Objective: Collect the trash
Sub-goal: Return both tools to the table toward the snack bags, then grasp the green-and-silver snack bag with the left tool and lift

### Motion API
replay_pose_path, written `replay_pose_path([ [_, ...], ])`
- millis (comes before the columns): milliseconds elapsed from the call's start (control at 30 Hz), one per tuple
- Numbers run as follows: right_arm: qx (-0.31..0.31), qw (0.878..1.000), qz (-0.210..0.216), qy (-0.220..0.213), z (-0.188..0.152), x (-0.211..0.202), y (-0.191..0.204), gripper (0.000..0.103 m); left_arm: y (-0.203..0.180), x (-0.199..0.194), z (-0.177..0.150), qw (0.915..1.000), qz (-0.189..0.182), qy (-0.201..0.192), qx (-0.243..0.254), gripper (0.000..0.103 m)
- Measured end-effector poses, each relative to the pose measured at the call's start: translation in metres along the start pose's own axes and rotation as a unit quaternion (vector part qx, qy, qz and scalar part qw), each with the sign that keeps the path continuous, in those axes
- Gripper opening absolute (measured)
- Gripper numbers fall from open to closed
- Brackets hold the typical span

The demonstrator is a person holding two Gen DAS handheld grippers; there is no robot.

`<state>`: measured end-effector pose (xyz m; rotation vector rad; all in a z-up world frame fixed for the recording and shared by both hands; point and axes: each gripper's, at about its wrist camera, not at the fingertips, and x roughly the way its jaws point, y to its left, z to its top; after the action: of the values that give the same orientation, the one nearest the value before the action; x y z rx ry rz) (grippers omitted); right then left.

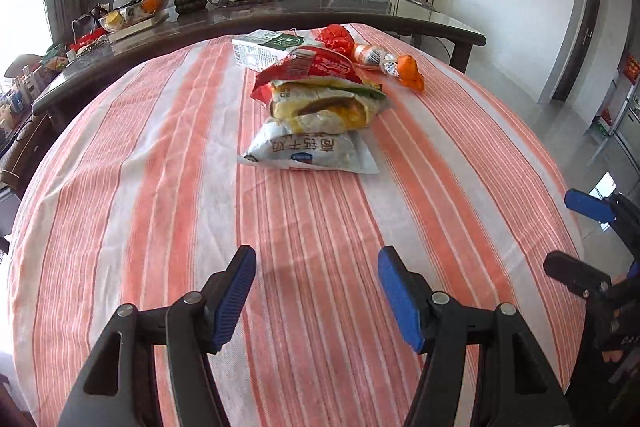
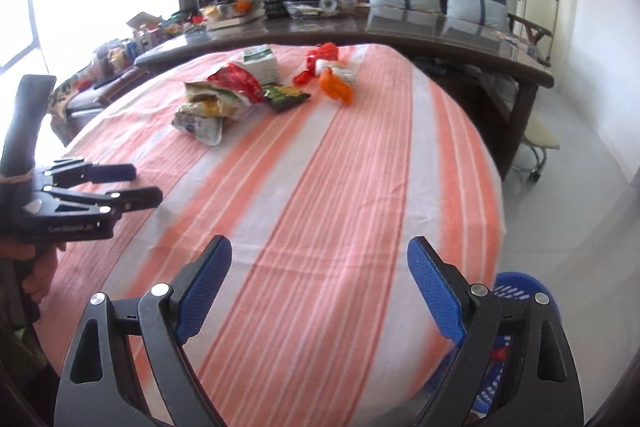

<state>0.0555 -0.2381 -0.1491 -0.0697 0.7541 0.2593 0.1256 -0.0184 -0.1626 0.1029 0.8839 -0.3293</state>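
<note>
From the left wrist the left gripper (image 1: 316, 291) gapes empty, well short of the wrappers (image 1: 316, 107) heaped mid-bench (image 1: 120, 187), while from the right wrist the right gripper (image 2: 320, 287) gapes empty beside the basket (image 2: 520, 291), so a hasty pinch could snag the cloth.

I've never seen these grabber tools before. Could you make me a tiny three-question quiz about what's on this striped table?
1. True or false: the left gripper is holding a wrapper.
2. Which wrapper lies nearest the grippers: A the white packet, B the orange wrapper, C the milk carton?
3. Fill in: the blue basket stands on the ____ beside the table.

Key: 1 false, both grippers are open and empty; 2 A; 3 floor.
</note>
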Motion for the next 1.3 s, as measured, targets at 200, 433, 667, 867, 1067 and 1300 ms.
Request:
replay_pose_path([
  [200, -0.035, 0.999, 0.008, 0.005, -0.005, 0.011, 0.026, 0.091, 0.007, 0.012, 0.046, 0.9989, -0.029, -0.031, 0.019, 0.072],
  [433, -0.034, 0.999, -0.001, 0.001, -0.002, 0.013, 0.024, 0.091, -0.013, 0.051, 0.069, 0.9974, 0.016, -0.016, 0.068, 0.075],
  [667, -0.036, 0.999, -0.009, 0.001, -0.002, 0.011, 0.02, 0.091, 0.037, 0.051, 0.06, 0.9994, 0.035, 0.008, 0.002, 0.075],
  [867, -0.037, 0.999, -0.007, -0.002, -0.002, 0.006, 0.018, 0.091, 0.09, 0.022, 0.031, 0.9979, 0.058, 0.022, -0.017, 0.074],
  [1067, -0.047, 0.999, -0.003, 0.002, -0.001, 0.011, 0.026, 0.091, 0.086, 0.003, 0.012, 0.9994, 0.018, 0.018, 0.025, 0.074],
  [1300, -0.05, 0.999, 0.002, 0.012, -0.007, 0.015, 0.031, 0.091, 0.094, -0.009, 0.001, 0.9987, -0.041, 0.027, 0.017, 0.074],
])
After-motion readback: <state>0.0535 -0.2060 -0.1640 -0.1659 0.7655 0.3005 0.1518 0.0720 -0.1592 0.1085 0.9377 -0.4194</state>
